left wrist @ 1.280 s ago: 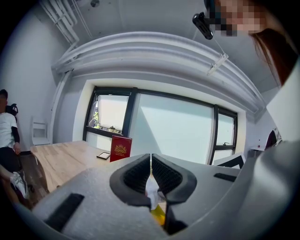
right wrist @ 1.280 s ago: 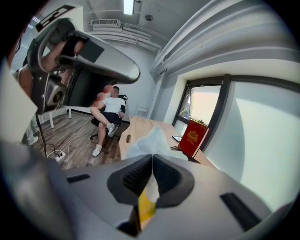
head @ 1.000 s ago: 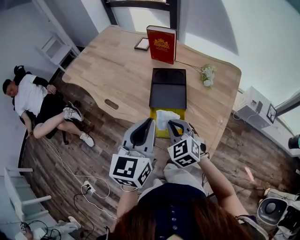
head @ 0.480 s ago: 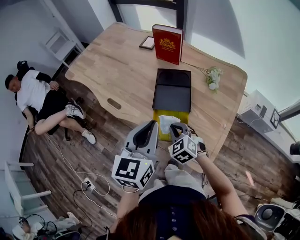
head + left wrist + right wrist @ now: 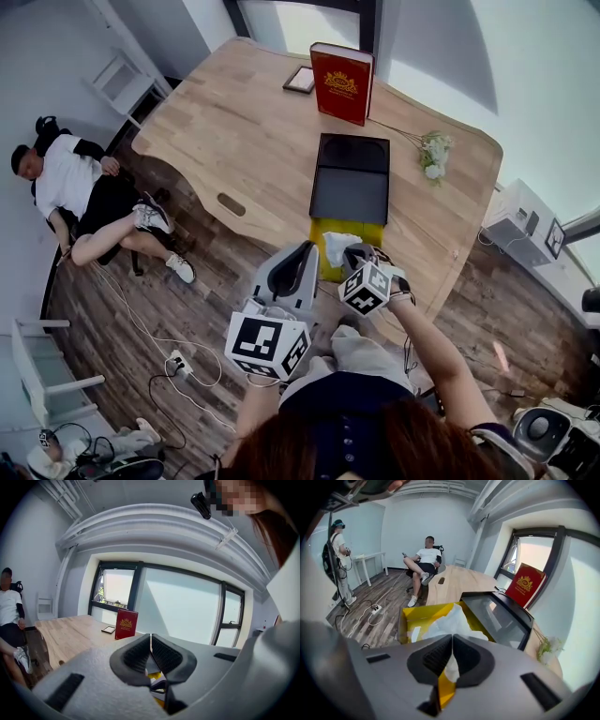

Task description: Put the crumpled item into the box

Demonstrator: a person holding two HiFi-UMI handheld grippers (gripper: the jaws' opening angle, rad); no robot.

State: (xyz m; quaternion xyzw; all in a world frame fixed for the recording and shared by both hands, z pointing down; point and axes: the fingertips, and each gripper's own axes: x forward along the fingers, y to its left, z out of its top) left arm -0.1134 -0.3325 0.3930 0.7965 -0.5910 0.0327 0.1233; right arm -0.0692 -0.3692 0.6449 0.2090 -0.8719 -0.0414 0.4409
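Reading the right gripper view, I find the right gripper (image 5: 452, 637) with its jaws pressed together at the tips; white material of the crumpled paper (image 5: 449, 620) shows in the slit between the pads, so I take it as pinched there. This paper sits over the open yellow box (image 5: 415, 616), at the end nearest the jaws; its long axis runs lengthwise along the box, from the jaws towards the black lid (image 5: 350, 178), with its ragged peak pointing up and away from the gripper. In the head view the box lies at the near edge of the wooden table (image 5: 234, 131), touching the lid on its far side; a red book (image 5: 341, 82) stands upright beyond the lid. In the left gripper view I see the left gripper (image 5: 150, 637) with its jaws closed pad to pad and nothing between them; it is held off the table edge, just beside the right gripper.
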